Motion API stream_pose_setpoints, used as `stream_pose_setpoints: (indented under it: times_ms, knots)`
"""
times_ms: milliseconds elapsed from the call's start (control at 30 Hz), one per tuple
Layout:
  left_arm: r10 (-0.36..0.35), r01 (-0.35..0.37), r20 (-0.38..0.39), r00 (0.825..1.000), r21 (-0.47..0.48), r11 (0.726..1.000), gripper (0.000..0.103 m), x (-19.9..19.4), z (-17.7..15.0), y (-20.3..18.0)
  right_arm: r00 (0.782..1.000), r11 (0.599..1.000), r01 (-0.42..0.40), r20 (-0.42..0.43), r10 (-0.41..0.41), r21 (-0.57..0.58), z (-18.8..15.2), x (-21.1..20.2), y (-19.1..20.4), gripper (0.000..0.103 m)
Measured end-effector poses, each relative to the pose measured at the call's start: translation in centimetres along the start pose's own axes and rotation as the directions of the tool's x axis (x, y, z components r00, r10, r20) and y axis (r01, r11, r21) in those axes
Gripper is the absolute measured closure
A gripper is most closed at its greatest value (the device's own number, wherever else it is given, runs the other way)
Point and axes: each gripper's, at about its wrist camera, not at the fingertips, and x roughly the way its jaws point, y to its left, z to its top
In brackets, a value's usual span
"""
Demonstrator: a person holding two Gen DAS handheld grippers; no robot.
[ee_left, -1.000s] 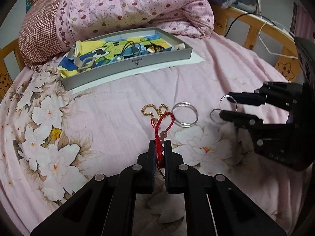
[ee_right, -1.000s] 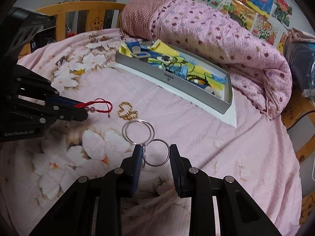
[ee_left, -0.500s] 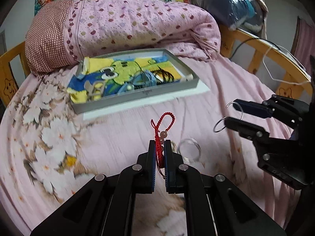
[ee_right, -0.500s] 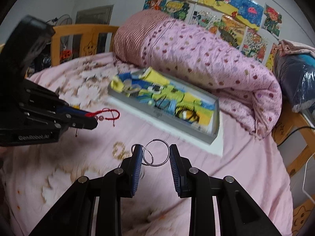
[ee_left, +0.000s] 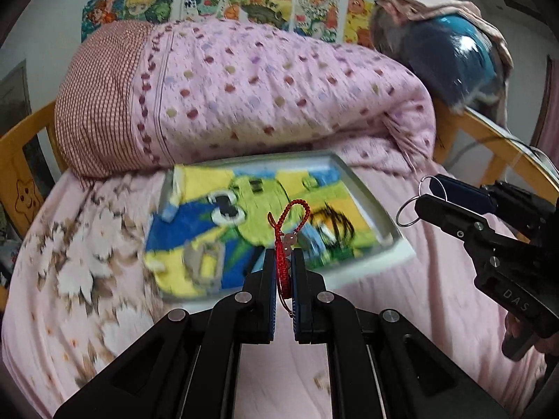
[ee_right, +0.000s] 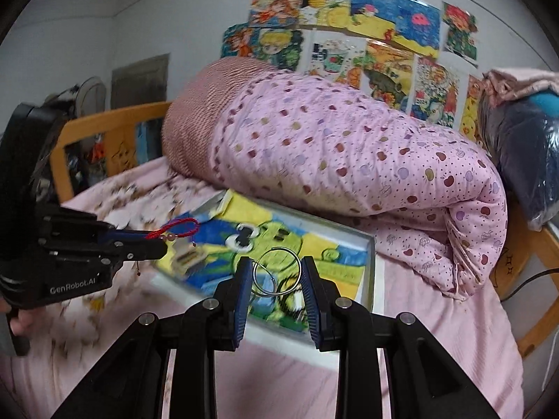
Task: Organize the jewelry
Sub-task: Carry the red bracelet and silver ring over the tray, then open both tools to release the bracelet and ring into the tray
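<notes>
My left gripper [ee_left: 283,255] is shut on a red braided bracelet [ee_left: 290,223] with pale beads, held in the air in front of the grey tray [ee_left: 370,202]. The tray is lined with a yellow, green and blue cartoon cloth and holds some dark jewelry. My right gripper [ee_right: 276,272] is shut on silver hoop rings [ee_right: 277,271], held across its pads above the tray [ee_right: 370,244]. The left gripper [ee_right: 153,241] with the red bracelet [ee_right: 174,228] shows at the left of the right wrist view. The right gripper [ee_left: 424,195] with the rings [ee_left: 407,214] shows at the right of the left wrist view.
The tray lies on a pink floral bed sheet [ee_left: 70,296]. A rolled pink spotted quilt [ee_left: 262,97] lies right behind the tray. A wooden bed rail [ee_right: 534,272] runs around the bed. A dark plastic-wrapped bundle [ee_left: 450,52] sits at the back right.
Both grippers have risen off the sheet and moved forward toward the tray, carrying the red bracelet and the silver rings. The gold chain and large ring on the sheet have dropped out of view.
</notes>
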Motion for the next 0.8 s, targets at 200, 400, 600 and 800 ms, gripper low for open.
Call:
stream_pose_setpoints:
  times_ms: [200, 400, 600, 800]
  knots:
    - [0.019, -0.016, 0.042, 0.999, -0.063, 0.998, 0.097, 2.8, 2.9, 1.7, 0.999, 0.996, 0.039, 0.007, -0.04, 0.074, 1.2, 3.0, -2.5, 0.076]
    - [0.04, -0.035, 0.046, 0.998, -0.109, 0.993, 0.097, 5.8, 3.9, 2.7, 0.998, 0.989, 0.064, 0.013, -0.066, 0.132, 1.1, 5.4, -4.2, 0.076]
    - [0.054, -0.053, 0.001, 0.999, -0.116, 0.992, 0.097, 8.7, 3.0, 3.2, 0.998, 0.981, 0.056, -0.028, -0.052, 0.185, -0.3, 8.4, -5.2, 0.076]
    - [0.061, -0.068, -0.059, 0.996, -0.122, 0.99, 0.097, 11.3, 1.9, 3.5, 0.996, 0.973, 0.048, -0.09, -0.028, 0.226, -2.5, 10.8, -5.8, 0.076]
